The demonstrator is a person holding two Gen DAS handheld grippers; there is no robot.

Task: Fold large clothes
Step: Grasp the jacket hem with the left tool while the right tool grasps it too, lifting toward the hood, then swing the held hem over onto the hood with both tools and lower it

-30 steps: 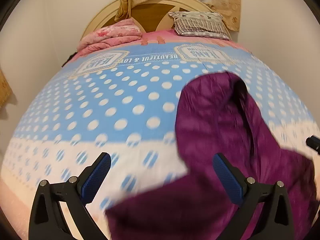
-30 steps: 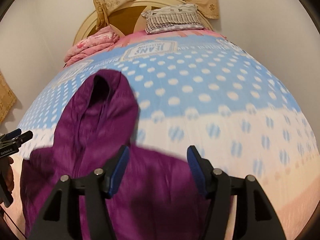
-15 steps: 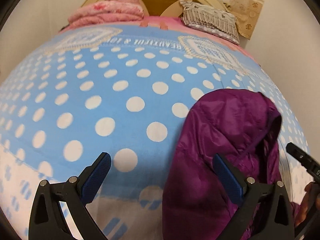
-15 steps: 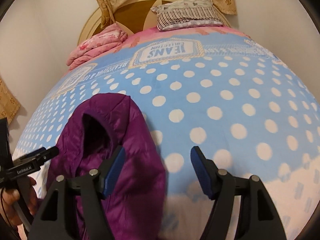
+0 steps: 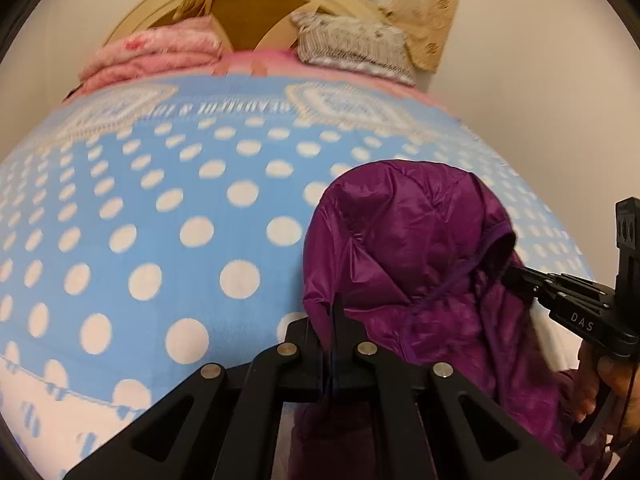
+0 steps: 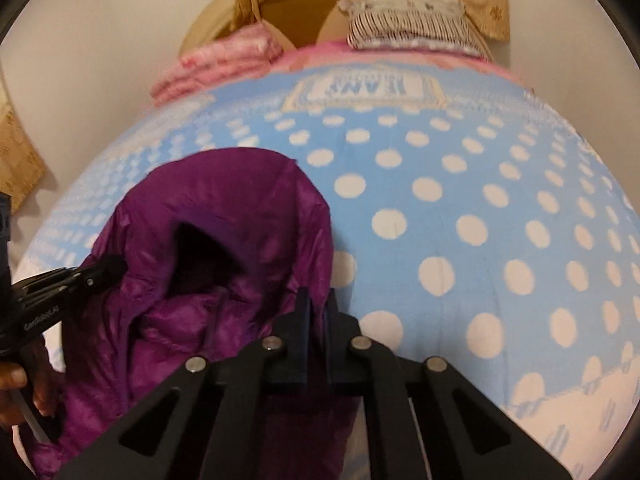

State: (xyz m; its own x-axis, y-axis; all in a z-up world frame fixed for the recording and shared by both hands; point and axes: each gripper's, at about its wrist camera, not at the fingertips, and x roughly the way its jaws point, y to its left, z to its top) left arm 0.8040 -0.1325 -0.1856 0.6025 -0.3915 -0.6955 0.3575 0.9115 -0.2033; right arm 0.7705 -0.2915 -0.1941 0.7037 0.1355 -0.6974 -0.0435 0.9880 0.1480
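Observation:
A purple hooded puffer jacket [image 5: 412, 240] lies on the blue polka-dot bedspread [image 5: 160, 220], hood toward the headboard. My left gripper [image 5: 326, 312] is shut on the jacket's left edge at the base of the hood. In the right wrist view the jacket [image 6: 224, 216] lies left of centre, and my right gripper [image 6: 316, 304] is shut on its right edge beside the hood. Each gripper shows in the other's view: the right one [image 5: 520, 276] at the hood's right side, the left one [image 6: 108, 268] at its left side. The jacket's body is mostly hidden below the grippers.
A folded pink blanket [image 5: 156, 52] and a striped pillow [image 5: 352, 44] lie at the head of the bed against the round headboard [image 5: 256, 12]. Beige curtains [image 5: 420, 4] hang behind. Walls stand close on both sides. The bedspread [image 6: 460, 220] stretches out to the right.
Both grippers moved forward up the jacket to the hood and went from wide open to shut on its left and right edges.

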